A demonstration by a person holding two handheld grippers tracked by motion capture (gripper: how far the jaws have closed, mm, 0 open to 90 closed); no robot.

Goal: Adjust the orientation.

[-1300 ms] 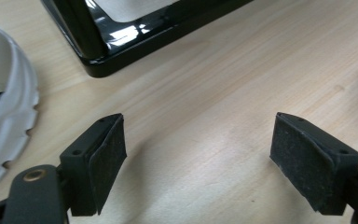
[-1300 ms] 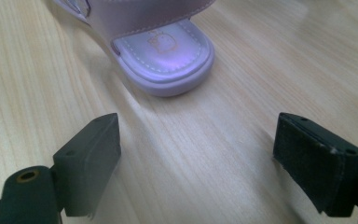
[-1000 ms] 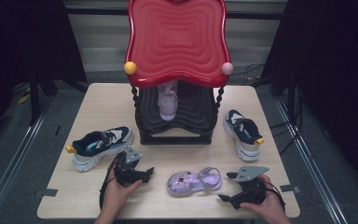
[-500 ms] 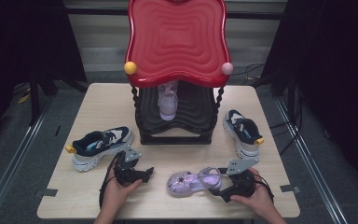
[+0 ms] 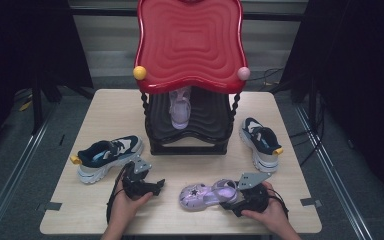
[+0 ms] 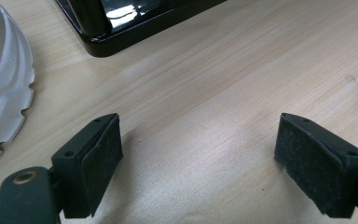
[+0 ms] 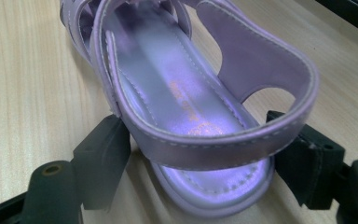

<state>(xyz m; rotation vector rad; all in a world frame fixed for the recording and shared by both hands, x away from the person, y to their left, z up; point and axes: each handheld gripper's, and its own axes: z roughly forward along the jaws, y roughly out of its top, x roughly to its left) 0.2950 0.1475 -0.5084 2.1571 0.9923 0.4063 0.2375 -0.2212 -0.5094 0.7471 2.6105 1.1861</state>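
Observation:
A purple sandal (image 5: 207, 192) lies on its sole near the table's front edge, toe to the left. My right gripper (image 5: 230, 197) is at its heel. In the right gripper view the sandal (image 7: 182, 107) runs away from me, and the jaws of the right gripper (image 7: 198, 168) have just been closing, with one pad (image 7: 105, 158) against each side of the heel under the back strap. My left gripper (image 5: 155, 186) rests open on the wood left of the sandal. Bare table lies between the pads (image 6: 98, 158) of that left gripper (image 6: 198, 163).
A black shoe rack (image 5: 190, 130) with a red wavy top (image 5: 190, 40) stands mid-table and holds a second purple sandal (image 5: 180, 107). One navy-and-white sneaker (image 5: 107, 155) lies to the left, another (image 5: 261, 142) to the right. The left sneaker's white sole (image 6: 0, 93) and the rack's base (image 6: 121, 18) lie close to my left gripper.
My right gripper has slid left across the table up to the sandal's heel, and its jaws now flank it. The left gripper has stayed put.

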